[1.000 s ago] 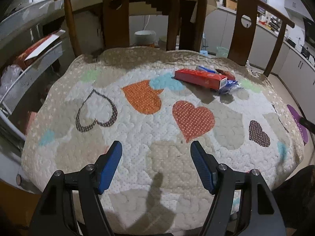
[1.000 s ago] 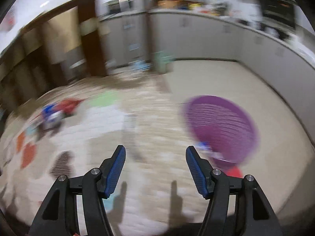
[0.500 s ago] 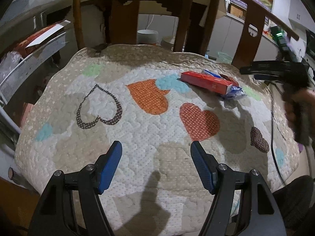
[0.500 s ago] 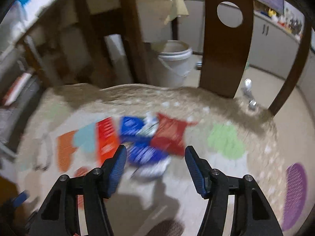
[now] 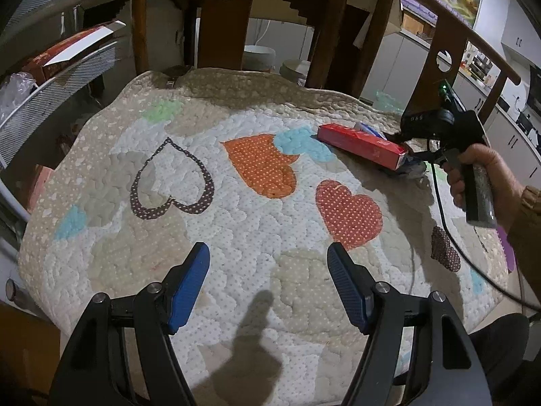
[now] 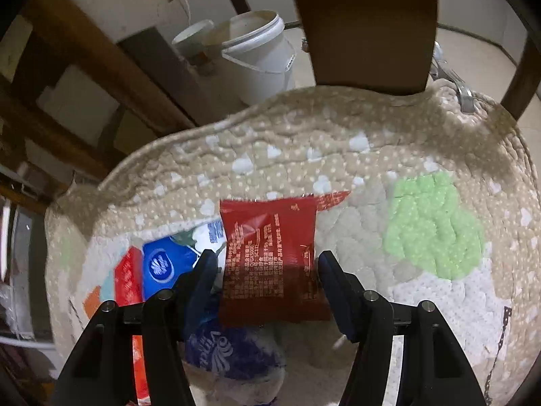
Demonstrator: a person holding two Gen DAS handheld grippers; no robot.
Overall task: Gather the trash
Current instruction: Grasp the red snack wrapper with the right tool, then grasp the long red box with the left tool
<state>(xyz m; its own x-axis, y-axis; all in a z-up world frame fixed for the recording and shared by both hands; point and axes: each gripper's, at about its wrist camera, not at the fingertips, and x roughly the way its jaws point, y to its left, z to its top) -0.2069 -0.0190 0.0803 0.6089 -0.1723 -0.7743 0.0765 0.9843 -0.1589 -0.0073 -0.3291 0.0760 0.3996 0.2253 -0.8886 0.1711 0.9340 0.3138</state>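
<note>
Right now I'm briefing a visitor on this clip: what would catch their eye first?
Probably the dark red snack packet lying between the fingers of the right gripper, whose jaws have just been closing around it. Next, the heart-patterned quilted cushion covering the chair seat, with a long red box and blue wrappers piled near its back edge. The left gripper hangs open over bare quilt.

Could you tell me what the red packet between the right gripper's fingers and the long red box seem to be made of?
Red packet: apparently thin plastic film, glossy, with a crimped top edge and a slight sheen. Long red box: probably printed cardboard, with straight edges, flat faces and a smooth, lightly shiny coating.
</note>
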